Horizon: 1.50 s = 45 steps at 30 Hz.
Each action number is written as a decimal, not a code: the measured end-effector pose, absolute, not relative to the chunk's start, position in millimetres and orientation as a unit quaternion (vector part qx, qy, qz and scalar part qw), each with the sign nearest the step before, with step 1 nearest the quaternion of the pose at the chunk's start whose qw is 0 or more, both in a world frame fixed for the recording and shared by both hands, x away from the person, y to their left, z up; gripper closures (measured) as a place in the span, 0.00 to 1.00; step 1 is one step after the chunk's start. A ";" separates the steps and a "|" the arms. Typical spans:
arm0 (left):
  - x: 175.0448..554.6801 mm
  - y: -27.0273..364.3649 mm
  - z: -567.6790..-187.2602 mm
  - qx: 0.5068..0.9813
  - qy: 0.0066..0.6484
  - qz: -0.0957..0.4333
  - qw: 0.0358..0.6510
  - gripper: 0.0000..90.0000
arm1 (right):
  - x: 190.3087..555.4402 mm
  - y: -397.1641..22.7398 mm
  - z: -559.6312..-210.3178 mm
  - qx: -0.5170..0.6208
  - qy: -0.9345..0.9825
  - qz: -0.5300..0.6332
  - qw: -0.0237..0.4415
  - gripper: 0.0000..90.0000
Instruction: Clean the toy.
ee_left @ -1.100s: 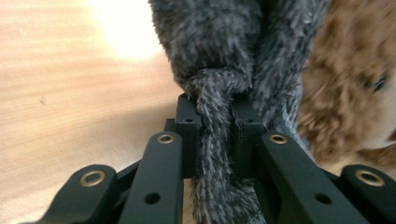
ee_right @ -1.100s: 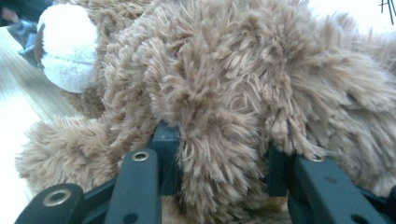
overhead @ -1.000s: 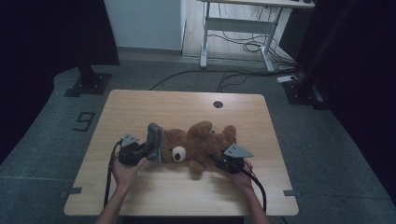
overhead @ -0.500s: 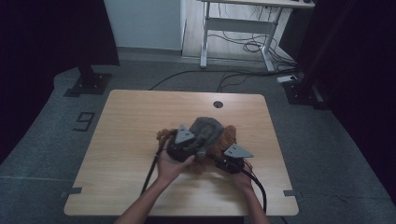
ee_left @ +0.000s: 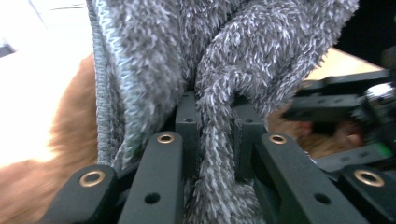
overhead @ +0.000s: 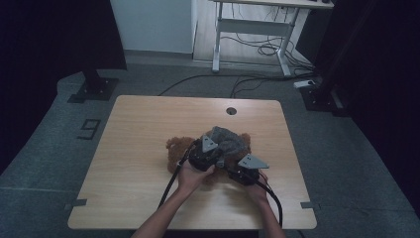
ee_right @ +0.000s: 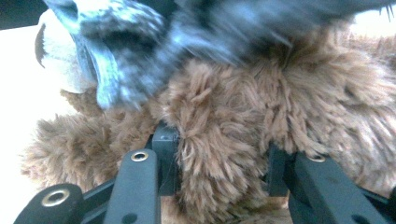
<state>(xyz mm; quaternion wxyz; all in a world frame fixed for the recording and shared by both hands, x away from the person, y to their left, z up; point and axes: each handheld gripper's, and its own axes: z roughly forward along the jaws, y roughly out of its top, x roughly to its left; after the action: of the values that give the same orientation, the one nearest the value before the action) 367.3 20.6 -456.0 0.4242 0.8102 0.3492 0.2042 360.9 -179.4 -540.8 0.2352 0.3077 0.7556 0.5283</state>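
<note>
A brown teddy bear (overhead: pixel 181 148) lies near the middle of the worktop (overhead: pixel 138 129), pinned at a plush limb between the partly closed jaws of the right gripper (ee_right: pixel 219 154). A fuzzy grey garment (ee_left: pixel 219 60) is pinched in a fold by the nearly closed left gripper (ee_left: pixel 215 126) and draped over the bear's right side. The garment is best drawn over the bear slowly, with the fold kept clamped and the bear held steady so it is not dragged along.
</note>
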 end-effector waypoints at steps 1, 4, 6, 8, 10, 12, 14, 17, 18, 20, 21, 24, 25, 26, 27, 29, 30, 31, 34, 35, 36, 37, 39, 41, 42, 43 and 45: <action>368.5 25.7 -456.4 0.807 0.356 0.208 0.422 0.85 | 361.0 -179.4 -540.9 0.307 0.755 0.529 0.236 0.65; 376.1 56.2 -461.4 0.794 0.389 0.211 0.416 0.85 | 360.9 -179.9 -541.1 0.307 0.754 0.531 0.235 0.65; 378.1 73.5 -463.0 0.785 0.402 0.205 0.425 0.85 | 361.0 -180.1 -541.1 0.306 0.755 0.532 0.233 0.65; 378.2 81.7 -463.4 0.780 0.405 0.199 0.433 0.85 | 360.9 -179.7 -541.0 0.304 0.755 0.532 0.233 0.65; 376.9 94.8 -464.4 0.770 0.412 0.192 0.448 0.85 | 360.6 -179.3 -541.0 0.303 0.755 0.532 0.233 0.65; 374.6 103.6 -464.8 0.764 0.415 0.188 0.457 0.85 | 360.4 -178.9 -541.0 0.301 0.756 0.532 0.233 0.65; 371.5 111.1 -462.7 0.760 0.418 0.193 0.459 0.85 | 360.2 -178.9 -540.9 0.301 0.757 0.531 0.233 0.65; 370.7 123.0 -461.1 0.753 0.427 0.195 0.462 0.85 | 360.2 -178.9 -541.2 0.302 0.756 0.532 0.232 0.65; 371.4 132.5 -461.8 0.748 0.436 0.189 0.464 0.85 | 360.4 -179.0 -541.2 0.303 0.756 0.533 0.232 0.65; 371.4 141.3 -462.9 0.744 0.443 0.189 0.464 0.85 | 360.7 -179.2 -541.3 0.303 0.755 0.533 0.231 0.65; 371.4 141.3 -462.9 0.744 0.443 0.189 0.464 0.85 | 360.7 -179.2 -541.3 0.303 0.755 0.533 0.231 0.65; 371.6 155.7 -466.0 0.738 0.456 0.194 0.459 0.85 | 361.0 -179.4 -541.4 0.304 0.755 0.534 0.231 0.65; 371.7 160.3 -468.4 0.736 0.460 0.194 0.457 0.85 | 361.0 -179.4 -541.5 0.304 0.755 0.534 0.231 0.65; 371.2 164.6 -471.5 0.734 0.465 0.197 0.454 0.85 | 361.1 -179.5 -541.5 0.304 0.754 0.534 0.231 0.65; 368.7 171.9 -480.2 0.736 0.472 0.206 0.439 0.85 | 361.2 -179.6 -541.6 0.304 0.754 0.534 0.231 0.65; 366.2 179.3 -490.1 0.734 0.484 0.204 0.430 0.85 | 361.4 -179.8 -541.8 0.305 0.754 0.535 0.230 0.65; 365.6 183.1 -495.7 0.734 0.490 0.199 0.427 0.85 | 361.5 -180.0 -541.9 0.306 0.753 0.535 0.228 0.65; 365.6 183.1 -495.7 0.734 0.490 0.199 0.427 0.85 | 361.5 -180.0 -541.9 0.306 0.753 0.535 0.228 0.65; 366.9 190.9 -517.9 0.744 0.505 0.170 0.403 0.85 | 362.0 -180.4 -542.4 0.308 0.751 0.538 0.227 0.65; 369.1 193.2 -530.4 0.750 0.513 0.154 0.388 0.85 | 361.8 -180.7 -542.7 0.308 0.751 0.539 0.227 0.65; 369.1 194.7 -536.0 0.746 0.515 0.145 0.396 0.85 | 361.9 -180.9 -542.8 0.308 0.751 0.539 0.227 0.65; 369.1 194.7 -536.0 0.746 0.515 0.145 0.396 0.85 | 361.9 -180.9 -542.8 0.308 0.751 0.539 0.227 0.65; 368.9 195.7 -536.0 0.742 0.515 0.141 0.406 0.85 | 362.3 -181.6 -543.1 0.308 0.750 0.541 0.225 0.65; 369.1 194.0 -523.4 0.745 0.508 0.151 0.405 0.85 | 362.9 -182.5 -543.3 0.310 0.748 0.543 0.222 0.65; 369.1 194.0 -523.4 0.745 0.508 0.151 0.405 0.85 | 362.9 -182.5 -543.3 0.310 0.748 0.543 0.222 0.65; 368.3 193.6 -516.7 0.745 0.503 0.159 0.409 0.85 | 362.9 -183.7 -543.4 0.313 0.748 0.542 0.221 0.65; 366.1 191.8 -494.2 0.740 0.489 0.178 0.426 0.85 | 363.4 -184.6 -543.9 0.316 0.744 0.546 0.219 0.65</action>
<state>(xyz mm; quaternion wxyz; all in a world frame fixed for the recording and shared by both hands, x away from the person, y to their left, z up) 366.1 191.8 -494.2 0.4264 0.7395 0.4895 0.1779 363.4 -184.6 -543.9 0.2185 0.3164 0.7443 0.5461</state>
